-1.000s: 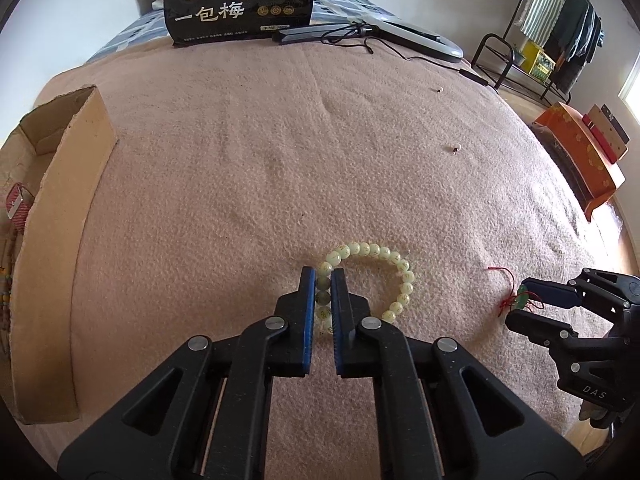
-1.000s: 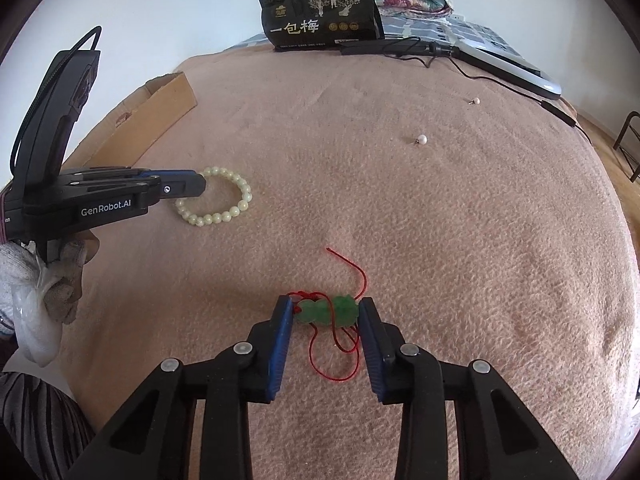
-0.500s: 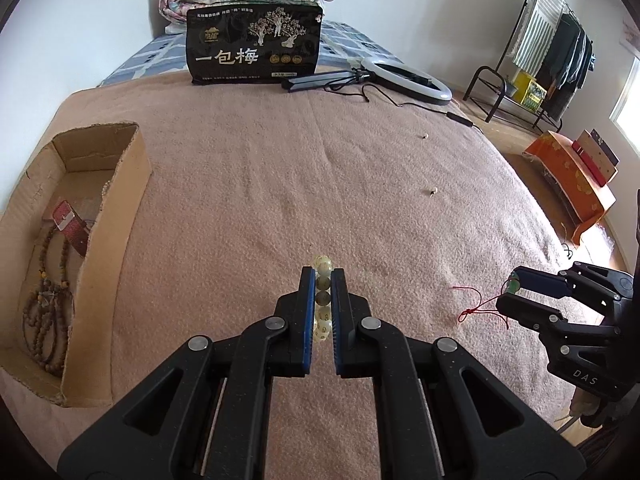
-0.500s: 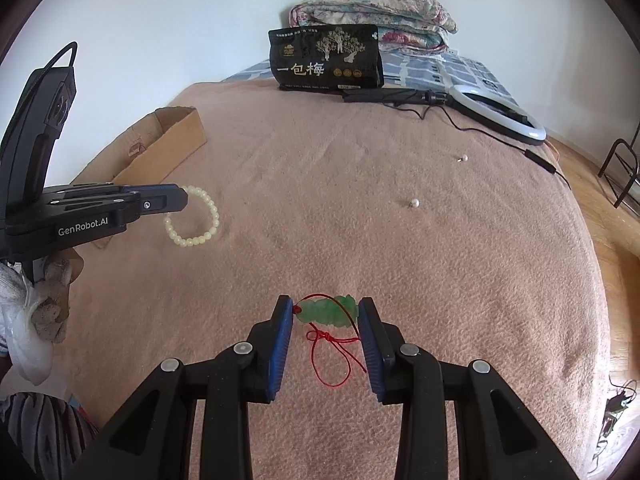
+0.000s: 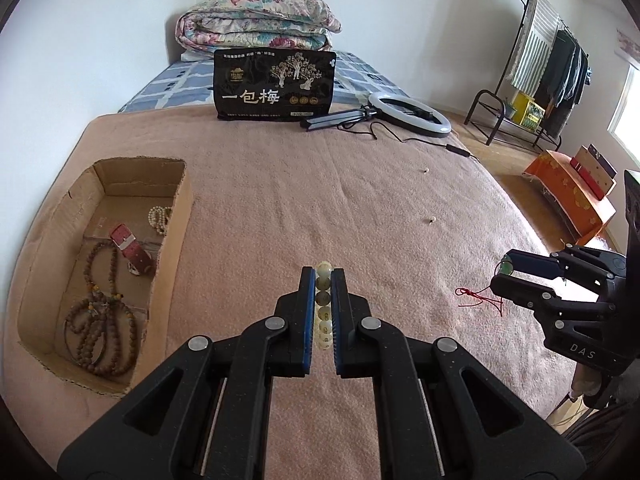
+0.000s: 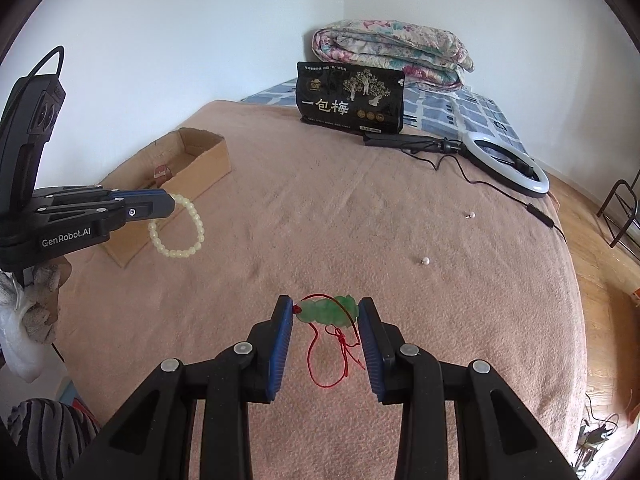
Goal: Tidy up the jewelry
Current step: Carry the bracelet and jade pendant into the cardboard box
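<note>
With the left tool pinching the pale bead bracelet and the right tool clamping the green jade pendant, both clear of the bed, each should travel level to the cardboard box at frame left before release.

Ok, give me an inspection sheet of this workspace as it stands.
Surface: pink blanket over a bed.
Job's things: pale bead bracelet and green pendant on red cord, both off the blanket; cardboard box holds brown beads, a red strap and pale beads.
Clutter: two small loose beads; black snack bag; folded quilt.
Grippers: left gripper shut on the bracelet; right gripper shut on the pendant.
Cables: ring light lead trails across the blanket.
Surroundings: clothes rack, wooden floor.
</note>
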`<control>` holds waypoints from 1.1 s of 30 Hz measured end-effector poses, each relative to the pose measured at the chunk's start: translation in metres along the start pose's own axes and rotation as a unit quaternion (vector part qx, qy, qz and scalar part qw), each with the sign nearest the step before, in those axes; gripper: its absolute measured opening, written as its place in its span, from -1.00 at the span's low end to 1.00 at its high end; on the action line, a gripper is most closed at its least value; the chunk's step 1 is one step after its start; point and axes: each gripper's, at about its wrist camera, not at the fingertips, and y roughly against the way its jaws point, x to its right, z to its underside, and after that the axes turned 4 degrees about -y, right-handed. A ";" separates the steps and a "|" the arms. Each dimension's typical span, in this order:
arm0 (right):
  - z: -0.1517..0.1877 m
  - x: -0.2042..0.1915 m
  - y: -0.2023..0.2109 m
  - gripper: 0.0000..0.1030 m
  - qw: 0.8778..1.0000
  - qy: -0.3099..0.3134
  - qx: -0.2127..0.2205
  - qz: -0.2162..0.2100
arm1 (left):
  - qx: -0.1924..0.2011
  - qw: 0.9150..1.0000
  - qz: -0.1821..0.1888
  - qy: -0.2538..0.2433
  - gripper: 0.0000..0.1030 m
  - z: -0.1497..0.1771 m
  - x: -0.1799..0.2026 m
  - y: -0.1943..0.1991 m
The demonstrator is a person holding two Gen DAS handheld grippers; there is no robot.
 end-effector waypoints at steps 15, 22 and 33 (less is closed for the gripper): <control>-0.051 -0.042 -0.006 -0.34 0.999 0.017 0.019 -0.045 | 0.046 0.997 -0.057 0.023 -0.90 0.000 -0.062 0.051; -0.072 -0.073 -0.013 -0.34 0.997 0.039 0.022 -0.058 | 0.063 0.994 -0.092 0.022 -0.90 0.001 -0.087 0.070; -0.101 -0.112 -0.031 -0.35 0.995 0.051 0.022 -0.081 | 0.078 0.990 -0.114 0.029 -0.90 0.005 -0.116 0.088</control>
